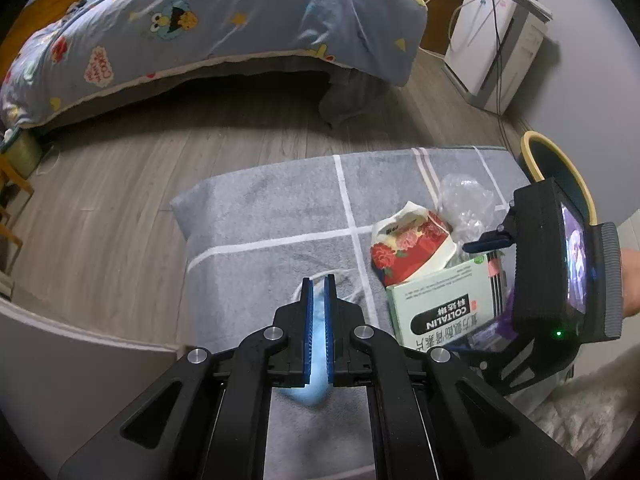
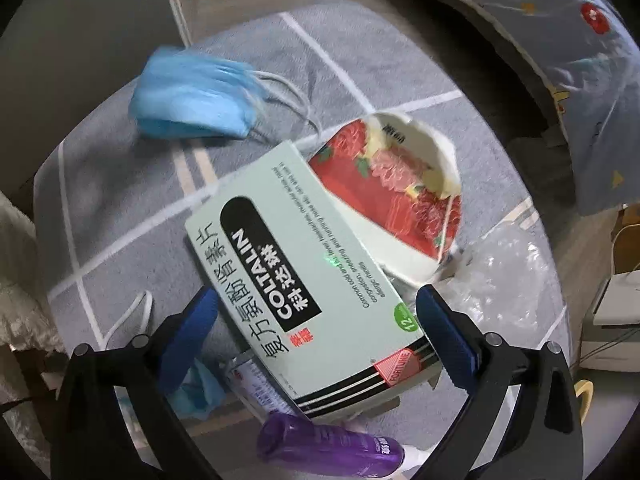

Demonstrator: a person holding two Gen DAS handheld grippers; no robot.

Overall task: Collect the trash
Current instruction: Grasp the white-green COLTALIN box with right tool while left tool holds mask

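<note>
Currently, readings by item:

Left gripper point(image 1: 319, 280): jaws pressed together on the blue face mask point(image 1: 318, 320); the mask fills the slot between the blue pads and bulges out behind them. The gripper tilts steeply down over the grey checked blanket point(image 1: 260, 216).

Right gripper point(image 2: 316, 300): jaws spread wide, nothing pinched. It points almost straight down; the near end of the Coltalin box point(image 2: 296, 264) lies between the fingers, not touching either pad as far as can be seen.

Coltalin box, writing: pale green carton, black band with "COLTALIN" in white and Chinese characters beside it; a red "FORTUNE" diamond at the corner by the right finger; "12" in a green circle; small English text, partly readable ("Common cold", "congestion").

Red floral packet point(image 2: 400, 196): white-edged, crumpled, just beyond the box's far end, touching it. Printing on its rim too small to read.

Clear plastic wrap point(image 2: 504, 276): right of the right finger, on the blanket.

Purple bottle point(image 2: 328, 444): below the box, nearest the camera; label blurred.

Second blue mask point(image 2: 192, 100): far left of the fingers, ear loops trailing toward the packet.

Bedspread point(image 1: 224, 20): a cartoon badge reads "COOKIE".
</note>
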